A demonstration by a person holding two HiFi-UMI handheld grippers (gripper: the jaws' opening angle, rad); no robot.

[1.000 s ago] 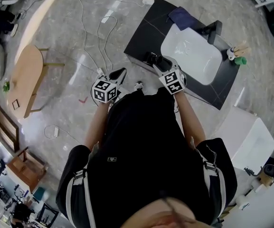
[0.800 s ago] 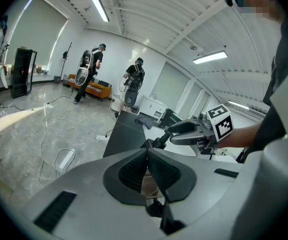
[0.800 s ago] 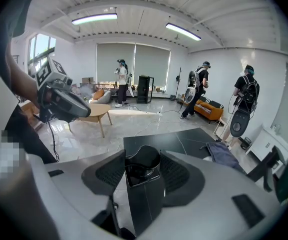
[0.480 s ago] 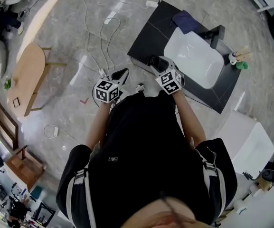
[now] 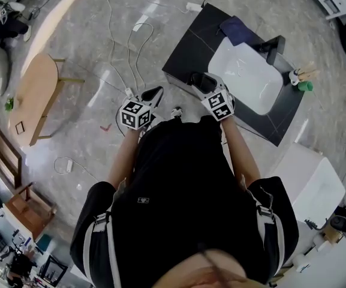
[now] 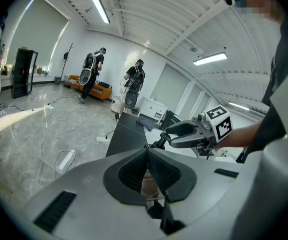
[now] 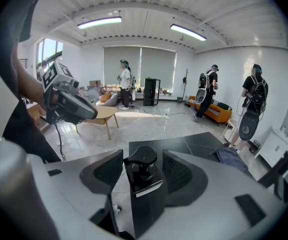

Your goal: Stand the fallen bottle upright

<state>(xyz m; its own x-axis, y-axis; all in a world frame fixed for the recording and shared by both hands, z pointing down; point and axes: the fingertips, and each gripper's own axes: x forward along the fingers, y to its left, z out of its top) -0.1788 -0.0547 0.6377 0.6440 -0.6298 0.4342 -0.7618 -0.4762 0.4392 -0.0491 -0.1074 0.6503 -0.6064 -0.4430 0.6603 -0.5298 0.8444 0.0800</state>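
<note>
A black square bottle [image 7: 143, 184] with a pump top stands upright on the near-left corner of the black counter [image 5: 181, 47]. My right gripper [image 7: 143, 166] straddles it. Its jaws have just been opening, and the pads now stand a little off the bottle's sides, so the gripper is open. In the head view the right gripper [image 5: 198, 80] reaches over that corner and mostly hides the bottle [image 5: 193, 77]. My left gripper [image 5: 153, 93] hovers over the floor left of the counter. It is shut, pads [image 6: 134, 171] meeting, with nothing held.
A white sink basin [image 5: 244, 77] fills the counter, with a black faucet [image 5: 274, 44] and a dark blue cloth [image 5: 235, 29] beyond it. Cables [image 5: 125, 47] trail over the grey floor. A wooden table [image 5: 35, 95] stands far left. Several people stand in the room's background.
Both grippers stay where they were. The right one remains at the counter's corner around the bottle, and the bottle stays upright.
</note>
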